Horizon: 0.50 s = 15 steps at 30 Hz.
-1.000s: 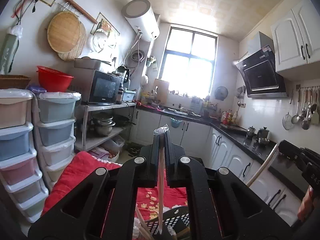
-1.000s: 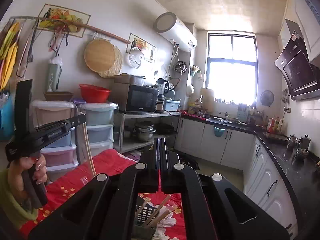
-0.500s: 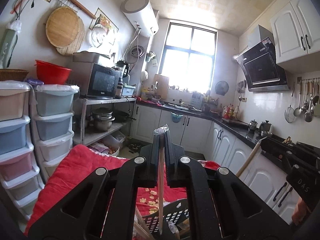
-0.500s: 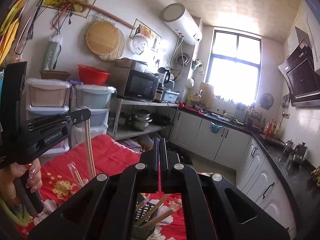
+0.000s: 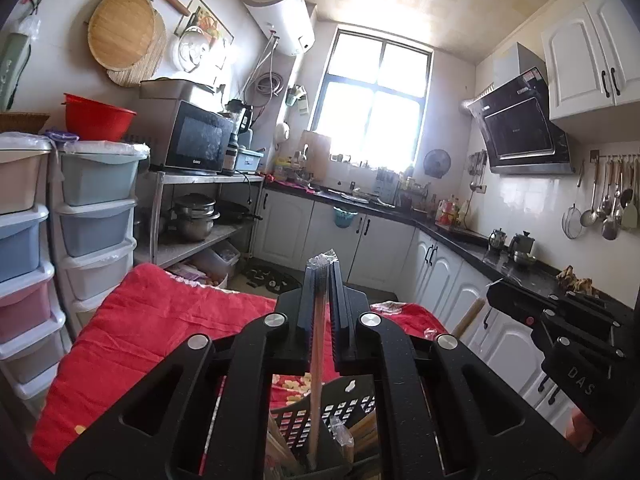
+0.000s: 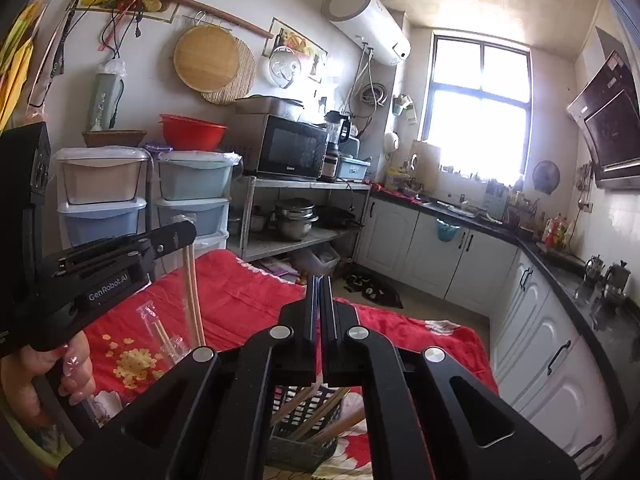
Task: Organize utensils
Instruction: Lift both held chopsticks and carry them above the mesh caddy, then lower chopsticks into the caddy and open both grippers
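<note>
My left gripper [image 5: 325, 268] is shut on a pair of wooden chopsticks [image 5: 316, 364] in a clear wrapper. They hang straight down, and their lower ends reach into the black perforated basket [image 5: 352, 404]. The right wrist view shows this gripper [image 6: 188, 234] at the left, held by a hand, with the chopsticks [image 6: 192, 292] below it. My right gripper [image 6: 320, 280] has its jaws together over the basket [image 6: 304, 432], which holds several chopsticks. In the left wrist view the right gripper [image 5: 494, 292] is shut on a thicker wooden stick [image 5: 472, 316] that slants down toward the basket.
A red floral cloth [image 6: 240, 300] covers the table, with loose wrapped chopsticks [image 6: 160, 332] lying on it. Stacked plastic drawers [image 5: 96, 216] stand at the left. A metal shelf with a microwave [image 5: 196, 144] is behind, and white cabinets and a dark counter [image 5: 460, 240] run along the right.
Both grippers have sunk toward the table. The basket now shows larger under each of them, and the wrapped chopsticks reach deeper into it. Both stay shut.
</note>
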### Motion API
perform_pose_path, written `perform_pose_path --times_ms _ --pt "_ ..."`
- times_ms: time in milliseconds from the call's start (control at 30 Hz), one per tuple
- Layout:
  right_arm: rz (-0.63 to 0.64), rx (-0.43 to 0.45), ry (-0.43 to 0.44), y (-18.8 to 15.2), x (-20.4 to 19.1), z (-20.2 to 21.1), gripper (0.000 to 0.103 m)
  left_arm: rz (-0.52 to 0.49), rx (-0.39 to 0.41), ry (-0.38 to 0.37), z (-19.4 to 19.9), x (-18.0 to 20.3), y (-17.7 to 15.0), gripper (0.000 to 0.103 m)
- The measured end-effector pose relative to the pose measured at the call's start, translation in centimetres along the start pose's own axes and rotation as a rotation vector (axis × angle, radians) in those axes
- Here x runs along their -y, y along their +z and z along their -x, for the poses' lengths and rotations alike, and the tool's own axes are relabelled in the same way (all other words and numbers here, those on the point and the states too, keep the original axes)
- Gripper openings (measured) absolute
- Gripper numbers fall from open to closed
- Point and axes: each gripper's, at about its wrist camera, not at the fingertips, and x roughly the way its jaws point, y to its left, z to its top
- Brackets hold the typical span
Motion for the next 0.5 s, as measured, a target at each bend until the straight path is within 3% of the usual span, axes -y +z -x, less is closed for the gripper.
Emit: perform_pose_path --times_ms 100,233,333,500 --pt "0.003 -0.013 0.013 -0.4 -0.3 -0.1 0.003 -0.003 -0.007 0.002 0.1 0.0 -0.4 0.008" --pt "-0.009 -0.017 0.024 -0.8 -0.3 0.1 0.016 -0.007 -0.016 0.006 0.3 -0.1 -0.8 0.02" --pt "-0.022 -0.018 0.026 -1.0 -0.1 0.4 0.018 0.001 -0.024 0.006 0.6 -0.4 -0.9 0.024" --pt "-0.047 -0.015 0.036 -1.3 0.4 1.2 0.026 0.012 -0.028 -0.002 1.5 -0.8 -1.0 0.041"
